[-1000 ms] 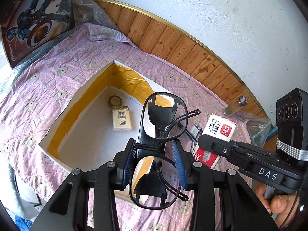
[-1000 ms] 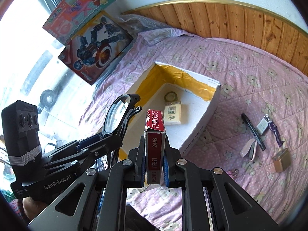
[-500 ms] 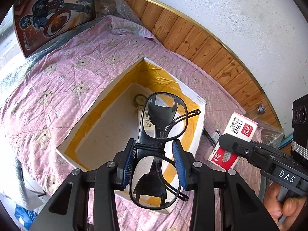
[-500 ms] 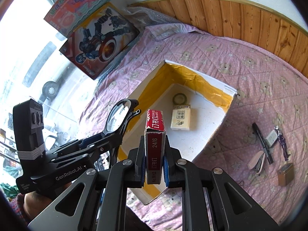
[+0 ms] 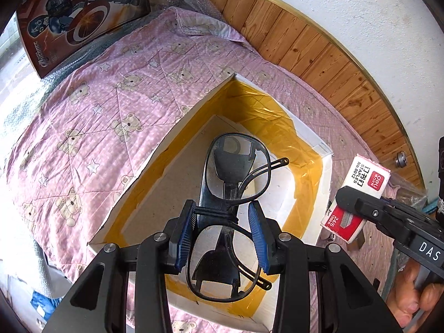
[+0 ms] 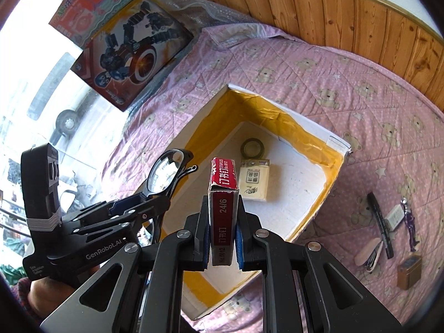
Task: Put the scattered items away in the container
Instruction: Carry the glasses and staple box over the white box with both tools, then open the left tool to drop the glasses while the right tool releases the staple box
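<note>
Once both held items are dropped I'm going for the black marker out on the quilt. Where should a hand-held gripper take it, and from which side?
Grip the black marker at mid-barrel, coming straight down, fingers closing across its narrow width. It lies flat on the quilt. Its far half has open fabric on both sides; the near end touches a beige case, and a white item sits close beside it, so avoid those.

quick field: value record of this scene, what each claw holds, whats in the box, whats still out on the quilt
left claw: shut on glasses, above the box
right claw: shut on staples box, above the box
container: white box with yellow tape lining, on pink quilt
inside box: tape roll, small packet
still on quilt: black pen, keychain, small tin
</note>
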The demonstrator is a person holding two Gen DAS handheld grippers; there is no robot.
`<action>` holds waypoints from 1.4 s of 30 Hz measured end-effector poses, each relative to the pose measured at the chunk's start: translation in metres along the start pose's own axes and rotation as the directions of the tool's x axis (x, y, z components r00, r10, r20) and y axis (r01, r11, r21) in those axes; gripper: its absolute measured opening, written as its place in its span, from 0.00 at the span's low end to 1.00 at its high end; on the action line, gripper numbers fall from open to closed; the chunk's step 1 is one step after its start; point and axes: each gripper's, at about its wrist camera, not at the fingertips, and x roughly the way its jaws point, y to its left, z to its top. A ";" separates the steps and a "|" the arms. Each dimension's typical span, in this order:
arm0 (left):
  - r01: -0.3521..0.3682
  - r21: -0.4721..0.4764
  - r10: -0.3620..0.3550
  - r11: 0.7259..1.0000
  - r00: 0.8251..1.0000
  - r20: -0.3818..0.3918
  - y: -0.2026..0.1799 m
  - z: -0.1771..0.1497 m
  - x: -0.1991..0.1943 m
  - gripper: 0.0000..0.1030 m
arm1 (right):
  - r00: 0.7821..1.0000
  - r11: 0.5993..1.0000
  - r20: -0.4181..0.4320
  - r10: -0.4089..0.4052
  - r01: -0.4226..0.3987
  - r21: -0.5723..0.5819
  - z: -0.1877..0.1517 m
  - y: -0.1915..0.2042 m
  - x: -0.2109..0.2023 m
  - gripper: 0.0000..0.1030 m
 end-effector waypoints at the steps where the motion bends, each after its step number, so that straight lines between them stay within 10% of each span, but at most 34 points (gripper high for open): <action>1: -0.005 0.003 0.005 1.000 1.000 -0.005 0.000 0.001 0.003 0.39 | 1.000 1.000 -0.007 -0.002 0.002 0.001 0.003 -0.002 0.003 0.14; 42: -0.129 -0.042 0.118 0.991 0.972 -0.204 0.023 0.030 0.098 0.40 | 0.932 0.988 -0.328 -0.154 0.135 -0.080 0.060 -0.069 0.132 0.18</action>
